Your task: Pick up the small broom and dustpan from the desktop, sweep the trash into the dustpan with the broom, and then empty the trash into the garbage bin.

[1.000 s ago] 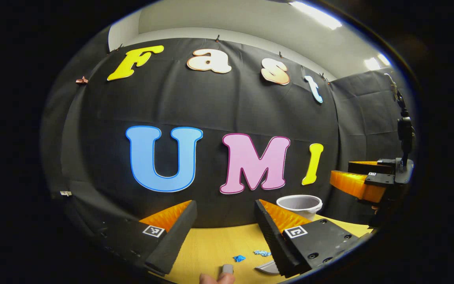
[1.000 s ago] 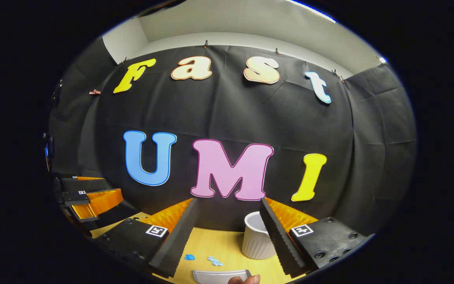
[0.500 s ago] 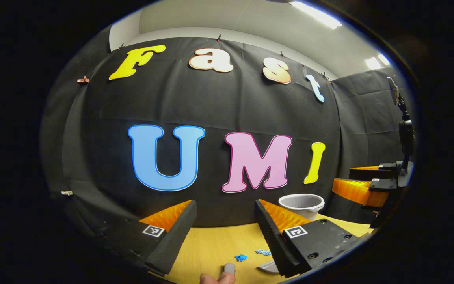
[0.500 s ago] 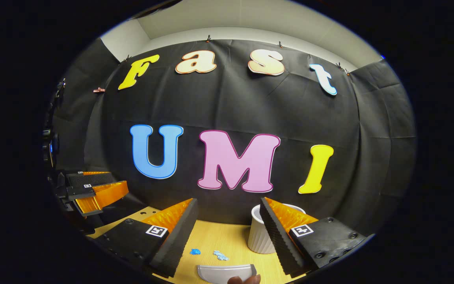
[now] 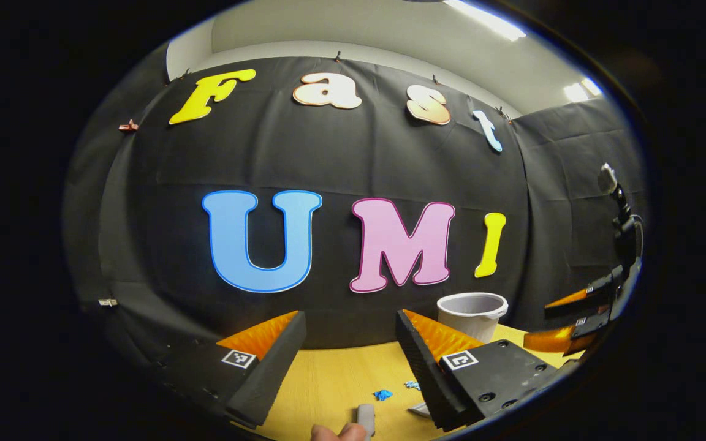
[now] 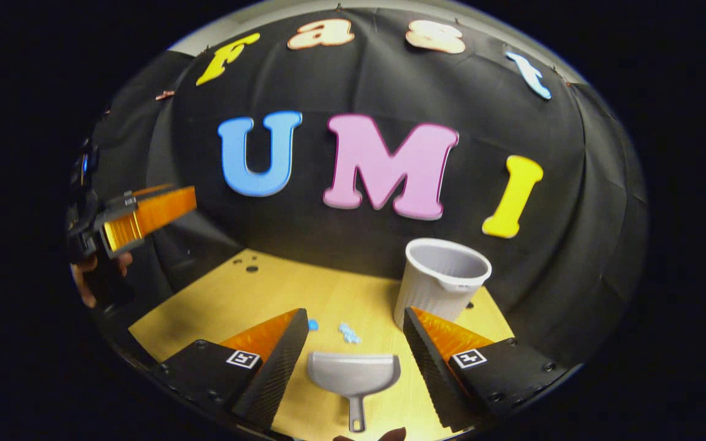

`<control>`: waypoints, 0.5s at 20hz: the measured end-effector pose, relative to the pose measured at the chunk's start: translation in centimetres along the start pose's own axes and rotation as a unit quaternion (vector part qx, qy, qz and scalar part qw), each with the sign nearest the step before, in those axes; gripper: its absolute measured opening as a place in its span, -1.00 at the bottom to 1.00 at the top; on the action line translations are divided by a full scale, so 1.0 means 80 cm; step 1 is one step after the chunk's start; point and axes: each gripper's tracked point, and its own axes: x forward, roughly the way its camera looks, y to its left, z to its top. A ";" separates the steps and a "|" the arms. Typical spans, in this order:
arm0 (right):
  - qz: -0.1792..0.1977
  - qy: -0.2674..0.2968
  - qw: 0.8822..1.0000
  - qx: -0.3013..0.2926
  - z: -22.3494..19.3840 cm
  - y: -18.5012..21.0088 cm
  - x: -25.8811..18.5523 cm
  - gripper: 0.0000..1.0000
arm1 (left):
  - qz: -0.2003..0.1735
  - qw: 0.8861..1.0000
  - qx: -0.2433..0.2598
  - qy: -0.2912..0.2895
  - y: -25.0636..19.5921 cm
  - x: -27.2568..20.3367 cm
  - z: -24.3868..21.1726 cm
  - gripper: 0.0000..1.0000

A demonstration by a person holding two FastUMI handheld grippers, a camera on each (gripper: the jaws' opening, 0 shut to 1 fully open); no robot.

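Observation:
In the right gripper view a grey dustpan (image 6: 353, 372) lies flat on the yellow desktop (image 6: 249, 294), its handle pointing toward me. My right gripper (image 6: 354, 313) hangs open above it, one finger on each side. Two blue trash scraps (image 6: 349, 334) lie just beyond the pan's mouth. The white ribbed garbage bin (image 6: 442, 278) stands upright behind the right finger. My left gripper (image 5: 350, 315) is open with nothing between its fingers; below it a grey handle end (image 5: 365, 418) pokes in at the bottom edge, near blue scraps (image 5: 382, 394) and a corner of the dustpan (image 5: 417, 409).
The other gripper (image 6: 138, 217) and the hand (image 6: 83, 288) holding it hover at the left over the desk's far corner. The black cloth wall closes the desk's back edge just behind the bin (image 5: 472, 312). Small dark holes (image 6: 246, 264) mark the desktop's far left.
The right gripper has tipped downward, so the whole dustpan and more desktop now lie between its fingers. Seen from the left gripper, it has dropped lower. The left gripper barely moved.

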 end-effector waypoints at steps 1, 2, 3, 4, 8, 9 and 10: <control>0.005 0.041 0.999 -0.004 -0.029 0.002 0.004 0.94 | -0.002 1.000 -0.002 0.002 0.000 0.000 -0.002 0.89; 0.008 0.078 0.997 -0.007 -0.057 0.006 0.006 0.92 | -0.003 1.000 -0.006 0.004 0.001 -0.002 -0.004 0.89; 0.006 0.112 0.994 -0.011 -0.085 0.001 0.012 0.91 | -0.004 1.000 -0.009 0.006 0.002 -0.003 -0.005 0.89; 0.006 0.146 0.989 -0.014 -0.109 0.001 0.015 0.88 | -0.005 1.000 -0.010 0.009 0.002 -0.003 -0.009 0.89; 0.013 0.268 0.963 0.006 -0.200 0.003 0.036 0.80 | -0.004 1.000 -0.007 0.016 0.012 -0.010 -0.017 0.89; 0.013 0.294 0.956 0.021 -0.222 0.005 0.043 0.77 | -0.002 1.000 -0.008 0.017 0.016 -0.012 -0.016 0.89; 0.011 0.310 0.950 0.033 -0.237 0.004 0.049 0.76 | 0.000 1.000 -0.008 0.017 0.018 -0.013 -0.018 0.89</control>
